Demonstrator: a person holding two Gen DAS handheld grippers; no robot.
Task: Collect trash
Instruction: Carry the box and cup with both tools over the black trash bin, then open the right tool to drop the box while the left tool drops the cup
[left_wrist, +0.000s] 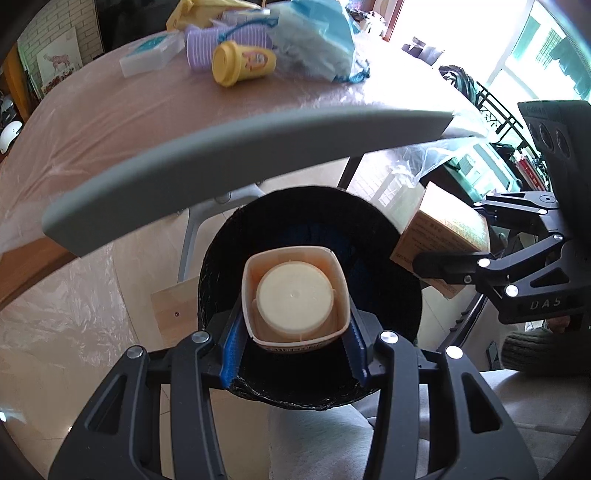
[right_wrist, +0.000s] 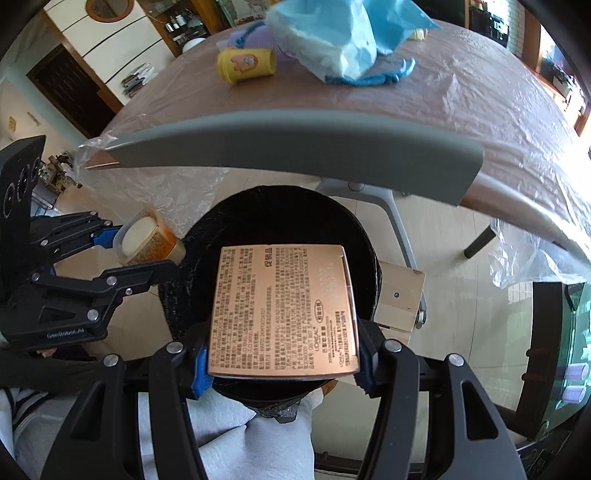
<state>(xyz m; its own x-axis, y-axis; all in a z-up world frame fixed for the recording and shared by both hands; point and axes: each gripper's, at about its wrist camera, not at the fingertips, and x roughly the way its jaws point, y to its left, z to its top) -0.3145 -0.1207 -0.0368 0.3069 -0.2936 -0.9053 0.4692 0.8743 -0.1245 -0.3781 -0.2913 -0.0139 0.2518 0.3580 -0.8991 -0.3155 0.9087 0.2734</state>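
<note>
My left gripper (left_wrist: 293, 350) is shut on an orange plastic tub with a cream lid (left_wrist: 295, 295) and holds it over the open black-lined trash bin (left_wrist: 221, 266). My right gripper (right_wrist: 282, 363) is shut on a rose-gold printed box (right_wrist: 282, 310) held flat over the same bin (right_wrist: 280, 210). The tub (right_wrist: 147, 240) and left gripper (right_wrist: 144, 254) show at the left of the right wrist view. The box (left_wrist: 443, 232) and right gripper (left_wrist: 436, 258) show at the right of the left wrist view.
A grey chair back (left_wrist: 240, 155) curves just beyond the bin. The table (left_wrist: 110, 122), covered in clear plastic, holds a yellow cup (left_wrist: 243, 62), a purple ribbed cup (left_wrist: 201, 46), a white case (left_wrist: 151, 55) and a blue bag (left_wrist: 317, 40). A wooden block (right_wrist: 400, 299) sits beside the bin.
</note>
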